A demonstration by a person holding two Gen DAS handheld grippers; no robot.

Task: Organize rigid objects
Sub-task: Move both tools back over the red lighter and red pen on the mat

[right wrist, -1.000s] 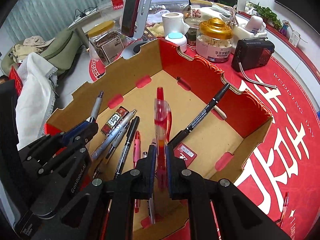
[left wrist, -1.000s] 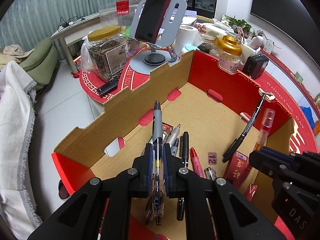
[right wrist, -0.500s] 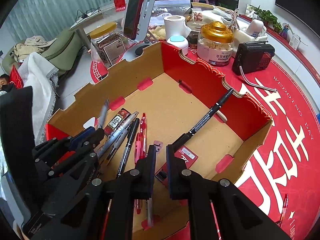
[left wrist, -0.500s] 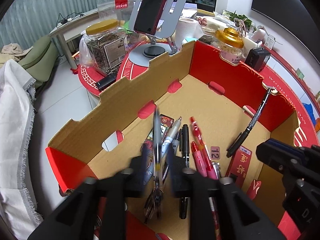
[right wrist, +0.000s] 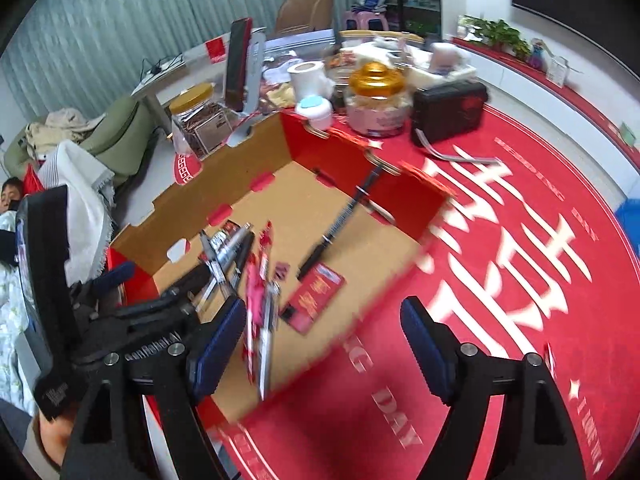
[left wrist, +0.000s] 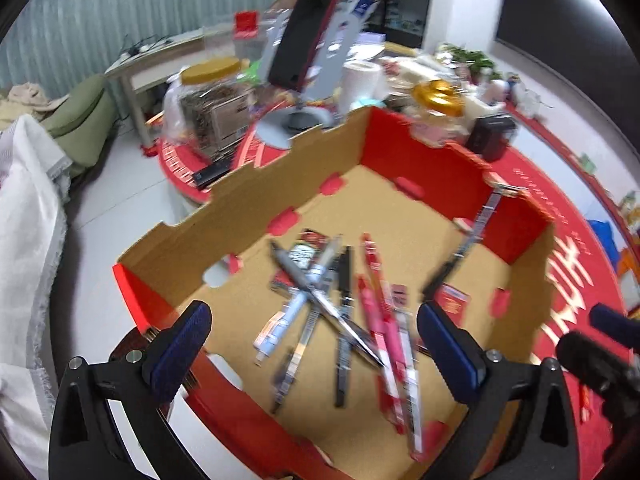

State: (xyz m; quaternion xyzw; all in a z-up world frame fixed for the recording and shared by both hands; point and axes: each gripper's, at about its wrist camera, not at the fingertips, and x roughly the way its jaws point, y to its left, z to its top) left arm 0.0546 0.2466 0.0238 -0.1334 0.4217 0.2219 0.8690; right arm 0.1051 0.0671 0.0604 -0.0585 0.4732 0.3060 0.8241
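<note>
A red and brown cardboard box [left wrist: 248, 204] [right wrist: 240, 152] stands on the red table. Several pens lie on its floor: a grey pen [left wrist: 320, 300] [right wrist: 218, 256] crossed over others, red pens [left wrist: 380, 320] [right wrist: 256, 280], and a black pen [left wrist: 468, 240] [right wrist: 344, 212] leaning on the far right wall. My left gripper [left wrist: 312, 348] is open and empty above the box's near edge. My right gripper [right wrist: 324, 344] is open and empty above the box's near right corner. Both views are motion-blurred.
Behind the box stand a phone on a grey stand [left wrist: 308, 40] [right wrist: 240, 64], a jar with a yellow lid [left wrist: 208, 100] [right wrist: 196, 120], a gold-lidded jar [right wrist: 376, 100], a paper roll [right wrist: 308, 76] and a black radio [right wrist: 448, 112]. The red tablecloth [right wrist: 520, 240] stretches to the right.
Both grippers have opened and let go of their pens, the grey one and the red one, which now lie in the box. Both grippers have pulled back and up.
</note>
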